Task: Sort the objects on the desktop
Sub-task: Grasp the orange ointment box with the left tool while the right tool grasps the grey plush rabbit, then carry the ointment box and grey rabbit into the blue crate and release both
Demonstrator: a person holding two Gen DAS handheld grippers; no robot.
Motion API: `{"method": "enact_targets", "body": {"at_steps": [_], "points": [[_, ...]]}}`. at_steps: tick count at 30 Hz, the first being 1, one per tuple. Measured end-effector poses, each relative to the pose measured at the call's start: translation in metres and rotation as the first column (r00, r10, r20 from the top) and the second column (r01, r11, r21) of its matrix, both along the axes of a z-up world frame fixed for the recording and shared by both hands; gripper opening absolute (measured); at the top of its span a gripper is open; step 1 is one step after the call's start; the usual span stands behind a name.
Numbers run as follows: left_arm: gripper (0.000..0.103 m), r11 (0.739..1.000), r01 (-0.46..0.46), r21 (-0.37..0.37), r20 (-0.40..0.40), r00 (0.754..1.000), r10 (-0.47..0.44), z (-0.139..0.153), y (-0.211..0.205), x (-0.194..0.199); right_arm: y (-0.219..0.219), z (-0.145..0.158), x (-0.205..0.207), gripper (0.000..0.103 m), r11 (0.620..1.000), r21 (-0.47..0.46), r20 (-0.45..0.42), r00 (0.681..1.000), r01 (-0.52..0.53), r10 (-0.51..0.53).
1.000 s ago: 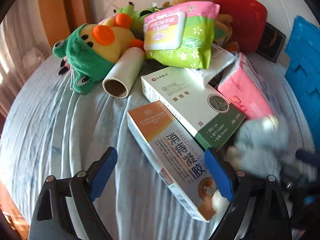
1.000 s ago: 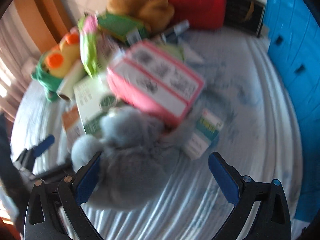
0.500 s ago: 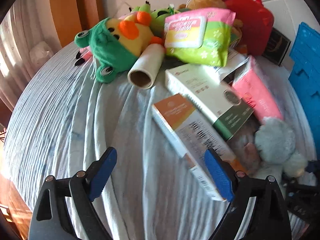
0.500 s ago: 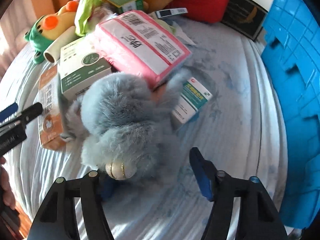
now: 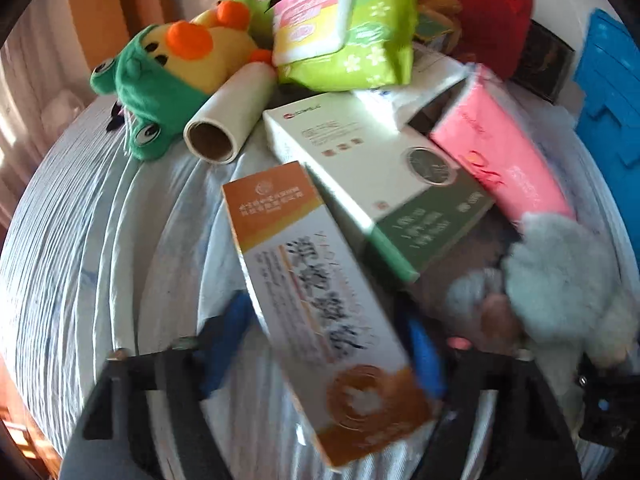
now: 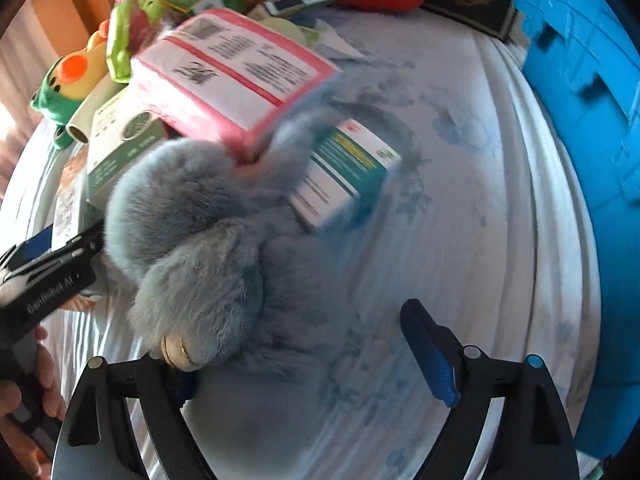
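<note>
Orange-and-white box (image 5: 320, 304) sits between the steeply down-tilted, just-closing left tool (image 5: 328, 344).

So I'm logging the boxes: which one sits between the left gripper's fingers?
The long orange-and-white box, lying between the left gripper jaws. The green-and-white box lies further off, against the pink pack.

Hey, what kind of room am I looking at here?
Most likely a home bedroom: things lie on a pale blue sheet, with stuffed toys like the green frog-hooded duck, a pink tissue pack and boxes piled together.
</note>
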State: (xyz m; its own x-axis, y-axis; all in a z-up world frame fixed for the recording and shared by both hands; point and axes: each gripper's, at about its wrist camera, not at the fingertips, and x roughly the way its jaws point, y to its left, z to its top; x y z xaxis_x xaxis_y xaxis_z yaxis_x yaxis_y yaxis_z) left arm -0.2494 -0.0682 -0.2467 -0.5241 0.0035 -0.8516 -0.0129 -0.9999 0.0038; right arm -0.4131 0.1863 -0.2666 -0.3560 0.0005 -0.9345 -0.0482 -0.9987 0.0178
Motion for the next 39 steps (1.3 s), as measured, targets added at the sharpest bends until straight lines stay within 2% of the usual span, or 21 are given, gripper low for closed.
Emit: {"method": "enact_targets", "body": {"at_steps": [3,7,8,9,10,11,12,14,16,18,21,23,26,29,31,34,39], "points": [[0.052,0.999,0.013,-0.05,-0.015,1.0,-0.013,-0.001,0.003,0.007,-0.018,0.005,0.001,0.088,0.998,0.016,-0.037,0.997,-0.061,0.061],[0.047,0.999,0.007,-0.044,-0.009,1.0,-0.007,-0.006,-0.002,0.013,-0.039,0.006,-0.003,0.086,0.991,0.052,-0.059,0.99,-0.124,0.127],[0.047,0.999,0.01,-0.048,-0.011,1.0,-0.011,-0.007,-0.002,0.014,-0.049,0.003,-0.005,0.081,0.984,0.09,-0.055,0.986,-0.151,0.156],[0.047,0.998,0.015,-0.055,-0.016,1.0,-0.016,-0.008,-0.002,0.015,-0.055,-0.001,-0.006,0.068,0.979,0.106,-0.041,0.983,-0.172,0.178],[0.047,0.998,0.018,-0.062,-0.022,1.0,-0.02,-0.009,-0.001,0.016,-0.059,-0.004,-0.007,0.063,0.977,0.099,-0.032,0.98,-0.191,0.195],[0.047,0.998,0.018,-0.061,-0.027,0.999,-0.02,-0.011,-0.002,0.016,-0.063,-0.004,-0.008,0.047,0.977,0.065,-0.026,0.978,-0.204,0.206],[0.047,0.999,0.012,-0.047,-0.029,0.999,-0.013,-0.012,-0.004,0.015,-0.065,-0.004,-0.01,0.042,0.977,0.036,-0.007,0.977,-0.211,0.211],[0.047,1.0,-0.002,-0.016,-0.025,1.0,0.002,-0.014,-0.009,0.013,-0.067,-0.006,-0.009,0.037,0.975,0.046,0.006,0.976,-0.216,0.216],[0.045,1.0,-0.005,-0.009,-0.02,1.0,0.005,-0.01,-0.008,0.024,-0.069,-0.009,-0.004,0.035,0.972,0.049,-0.004,0.973,-0.228,0.229],[0.045,0.999,0.006,-0.037,-0.05,0.999,-0.008,-0.005,-0.006,0.033,-0.067,-0.009,0.006,0.034,0.971,0.058,-0.025,0.972,-0.23,0.232],[0.045,0.992,0.022,-0.123,-0.171,0.984,-0.043,0.017,0.003,0.051,-0.059,0.005,0.024,0.034,0.974,0.048,-0.1,0.969,-0.222,0.226],[0.045,0.985,0.037,-0.167,-0.248,0.966,-0.078,0.035,0.011,0.063,-0.05,0.016,0.022,0.034,0.977,0.029,-0.143,0.966,-0.212,0.214],[0.045,0.978,0.061,-0.2,-0.339,0.932,-0.127,0.072,0.026,0.058,-0.044,0.041,0.019,0.034,0.981,0.04,-0.217,0.956,-0.191,0.195],[0.045,0.964,0.079,-0.253,-0.413,0.892,-0.181,0.098,0.045,0.062,-0.026,0.077,0.009,0.034,0.988,0.025,-0.281,0.947,-0.155,0.156],[0.045,0.961,0.107,-0.254,-0.442,0.871,-0.214,0.119,0.049,0.052,-0.019,0.095,0.027,0.034,0.991,0.028,-0.325,0.937,-0.13,0.132],[0.045,0.959,0.14,-0.245,-0.467,0.85,-0.244,0.14,0.057,0.06,0.003,0.127,0.037,0.034,0.997,0.003,-0.397,0.915,-0.08,0.074],[0.045,0.965,0.207,-0.163,-0.462,0.848,-0.259,0.16,0.07,0.053,0.034,0.172,0.059,0.034,1.0,-0.005,-0.487,0.873,0.011,-0.012]]}}
